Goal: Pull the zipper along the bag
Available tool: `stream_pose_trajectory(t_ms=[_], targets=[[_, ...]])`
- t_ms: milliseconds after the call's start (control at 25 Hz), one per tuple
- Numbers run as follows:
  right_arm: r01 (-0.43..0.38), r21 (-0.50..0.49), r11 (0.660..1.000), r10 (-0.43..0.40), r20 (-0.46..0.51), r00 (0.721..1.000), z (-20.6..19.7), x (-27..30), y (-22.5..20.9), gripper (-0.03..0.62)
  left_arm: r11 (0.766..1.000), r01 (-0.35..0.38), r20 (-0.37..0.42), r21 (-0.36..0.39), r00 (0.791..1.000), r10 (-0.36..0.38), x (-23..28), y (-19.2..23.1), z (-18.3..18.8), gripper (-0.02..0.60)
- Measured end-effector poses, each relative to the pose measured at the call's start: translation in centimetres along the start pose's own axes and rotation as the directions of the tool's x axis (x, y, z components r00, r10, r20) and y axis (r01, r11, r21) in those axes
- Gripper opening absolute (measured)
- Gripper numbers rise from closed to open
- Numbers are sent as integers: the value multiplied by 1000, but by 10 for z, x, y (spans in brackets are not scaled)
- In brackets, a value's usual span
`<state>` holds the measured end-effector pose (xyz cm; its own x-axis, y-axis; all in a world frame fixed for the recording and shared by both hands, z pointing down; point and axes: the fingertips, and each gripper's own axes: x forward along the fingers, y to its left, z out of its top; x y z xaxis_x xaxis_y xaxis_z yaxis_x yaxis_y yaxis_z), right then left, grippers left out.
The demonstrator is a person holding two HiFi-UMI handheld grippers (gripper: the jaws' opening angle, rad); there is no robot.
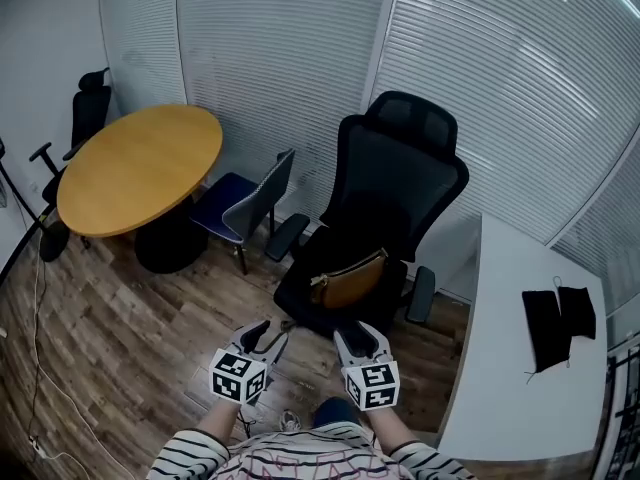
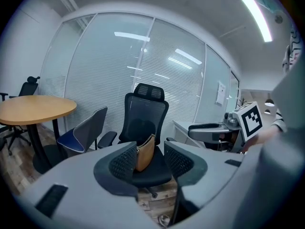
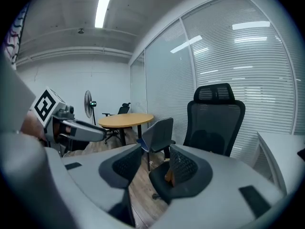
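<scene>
**A:** Where's the tan bag (image 1: 348, 280) been left?

**B:** It's parked on the seat of the black office chair (image 1: 400, 183) and looks to be leaned against the backrest. The zipper can't really be made out at this range.

**A:** And the grippers?

**B:** The left gripper (image 2: 151, 160) and right gripper (image 3: 155, 166) are held side by side, well apart from the chair. Both sets of fingers are spread, and nothing's pinched. The bag is seen through the left gap.
</scene>
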<state>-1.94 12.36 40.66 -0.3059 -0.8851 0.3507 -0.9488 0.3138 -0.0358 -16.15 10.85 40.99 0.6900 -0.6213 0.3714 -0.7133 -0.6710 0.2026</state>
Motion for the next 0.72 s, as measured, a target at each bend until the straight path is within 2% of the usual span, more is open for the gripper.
stream_pose_trajectory(t_ms=[200,480,720], targets=[[-3,-69,998,1,-30,1000,-2,36,-16,178,1000,7,-26,-15,1000,-7,31,16,-2,156],[-59,-179,982,43,-93,995,-10,99,-40,178,998,-38,-55,-56,998,35,70,47,0,156],[-133,-294,947,85,-171,982,-29,156,-61,178,994,-49,-93,-98,995,40,115,68,-8,156]])
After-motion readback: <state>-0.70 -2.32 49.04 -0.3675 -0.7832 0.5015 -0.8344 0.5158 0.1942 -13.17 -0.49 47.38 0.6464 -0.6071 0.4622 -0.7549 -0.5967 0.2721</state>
